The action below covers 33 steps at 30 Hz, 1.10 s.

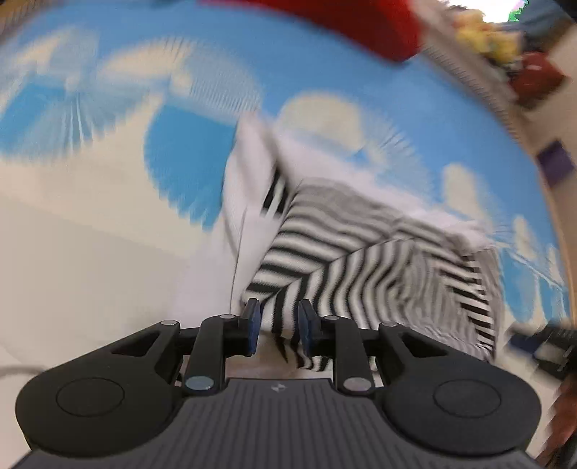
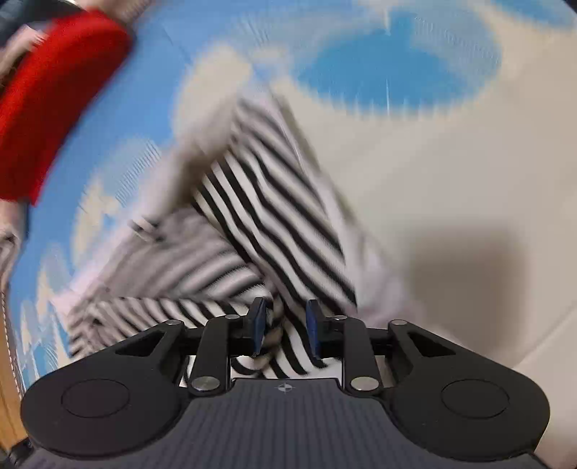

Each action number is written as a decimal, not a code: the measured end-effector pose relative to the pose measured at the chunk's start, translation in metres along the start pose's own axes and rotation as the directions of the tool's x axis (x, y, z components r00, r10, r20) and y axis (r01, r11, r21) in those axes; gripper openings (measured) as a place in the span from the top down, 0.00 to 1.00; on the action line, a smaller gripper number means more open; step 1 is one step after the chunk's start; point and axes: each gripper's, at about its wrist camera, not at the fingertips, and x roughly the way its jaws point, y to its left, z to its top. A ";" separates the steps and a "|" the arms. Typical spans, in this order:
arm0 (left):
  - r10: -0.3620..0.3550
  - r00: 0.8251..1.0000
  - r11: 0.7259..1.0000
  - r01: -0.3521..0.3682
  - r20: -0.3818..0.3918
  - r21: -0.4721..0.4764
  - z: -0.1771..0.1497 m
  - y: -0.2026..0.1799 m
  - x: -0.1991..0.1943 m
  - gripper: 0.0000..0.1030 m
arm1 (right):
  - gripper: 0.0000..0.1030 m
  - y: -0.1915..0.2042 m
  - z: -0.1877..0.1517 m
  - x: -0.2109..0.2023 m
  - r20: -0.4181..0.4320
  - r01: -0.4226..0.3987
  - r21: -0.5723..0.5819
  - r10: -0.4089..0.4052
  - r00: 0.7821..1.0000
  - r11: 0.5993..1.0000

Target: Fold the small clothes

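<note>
A black-and-white striped small garment (image 1: 364,267) lies partly folded on a blue and cream cloud-pattern cloth (image 1: 202,151). It also shows in the right wrist view (image 2: 259,216). My left gripper (image 1: 277,324) stands at the garment's near edge, its jaws a little apart with striped fabric between the blue pads (image 1: 253,324). My right gripper (image 2: 285,326) is likewise at the near edge, jaws a little apart with striped fabric bunched between its pads (image 2: 259,324). Both views are motion-blurred.
A red garment (image 1: 360,25) lies at the far side of the cloth; it also shows in the right wrist view (image 2: 54,93). Toys and a red box (image 1: 533,77) stand at the far right. A wooden edge (image 2: 7,360) runs along the left.
</note>
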 end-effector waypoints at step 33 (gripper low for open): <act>-0.037 0.998 0.992 0.044 0.053 -0.120 -0.247 0.077 -0.107 0.34 | 0.48 -0.171 -0.215 -0.130 0.114 0.004 -0.225 0.022 0.993 0.974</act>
